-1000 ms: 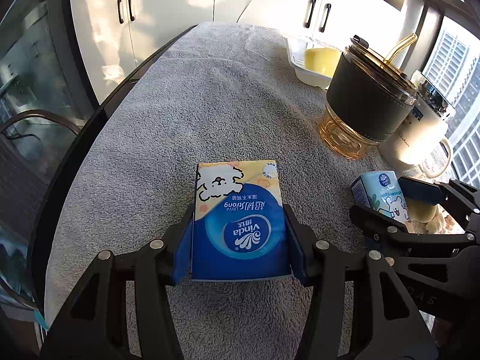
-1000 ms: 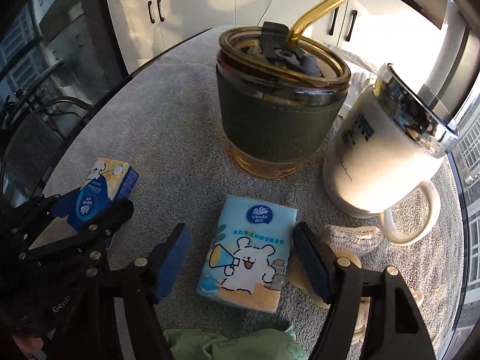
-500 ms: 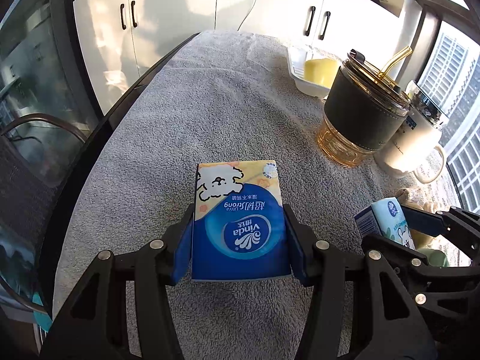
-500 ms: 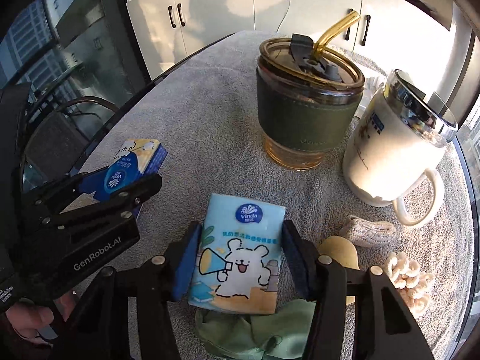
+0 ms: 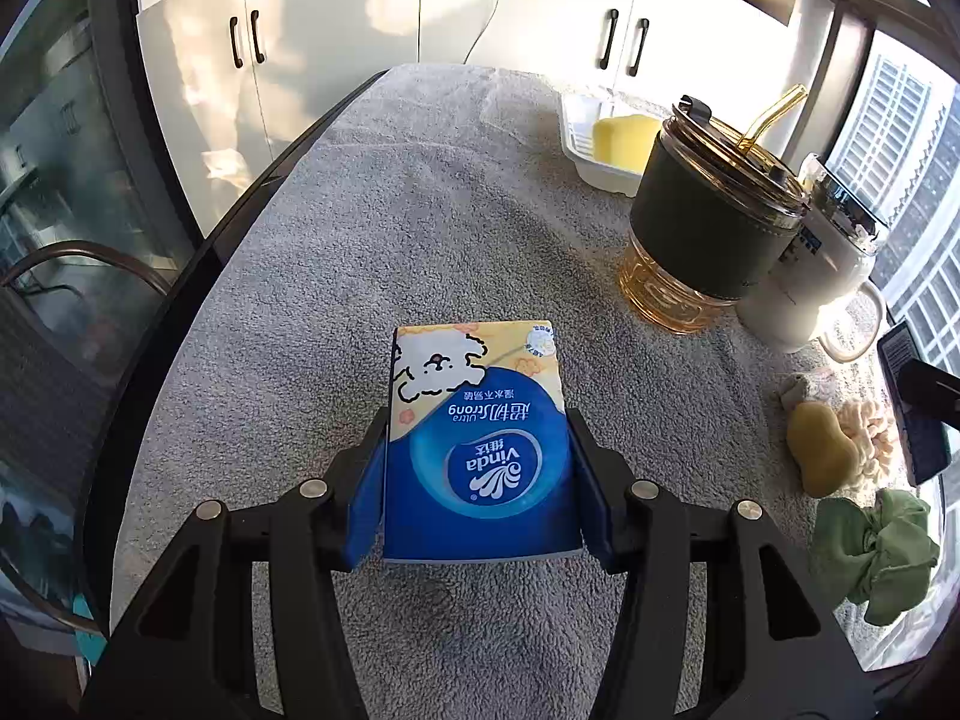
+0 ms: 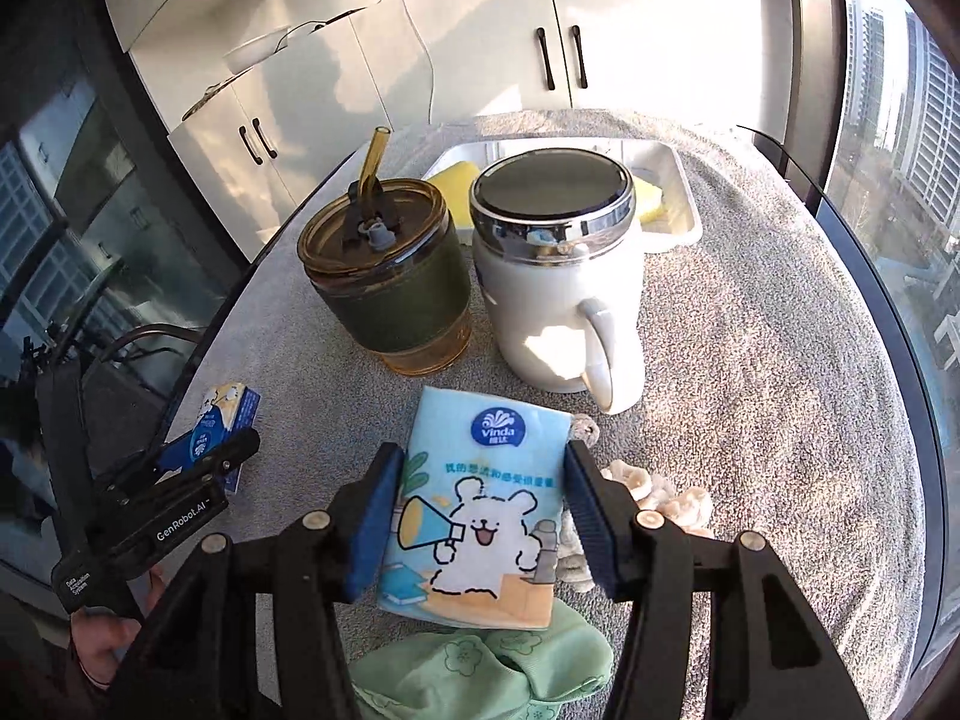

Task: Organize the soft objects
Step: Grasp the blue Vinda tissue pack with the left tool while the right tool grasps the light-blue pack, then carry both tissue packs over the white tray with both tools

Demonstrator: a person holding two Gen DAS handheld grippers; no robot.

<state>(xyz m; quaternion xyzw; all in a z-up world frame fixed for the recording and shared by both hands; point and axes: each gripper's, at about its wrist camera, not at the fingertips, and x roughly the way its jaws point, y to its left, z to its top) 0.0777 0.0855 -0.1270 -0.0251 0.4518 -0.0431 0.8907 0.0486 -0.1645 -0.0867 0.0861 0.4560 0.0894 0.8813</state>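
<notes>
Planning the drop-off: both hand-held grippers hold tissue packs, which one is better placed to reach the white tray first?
Probably right. The right hand-held gripper grips the light-blue tissue pack near the cups, facing the white tray. The left hand-held gripper holds the dark-blue tissue pack farther away.

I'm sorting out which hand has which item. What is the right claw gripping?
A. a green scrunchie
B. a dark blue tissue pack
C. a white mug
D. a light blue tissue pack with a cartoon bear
D: in the right wrist view the right claw presses its pads on both sides of the light blue tissue pack printed with a bear, while the mug stands apart behind it.
</notes>
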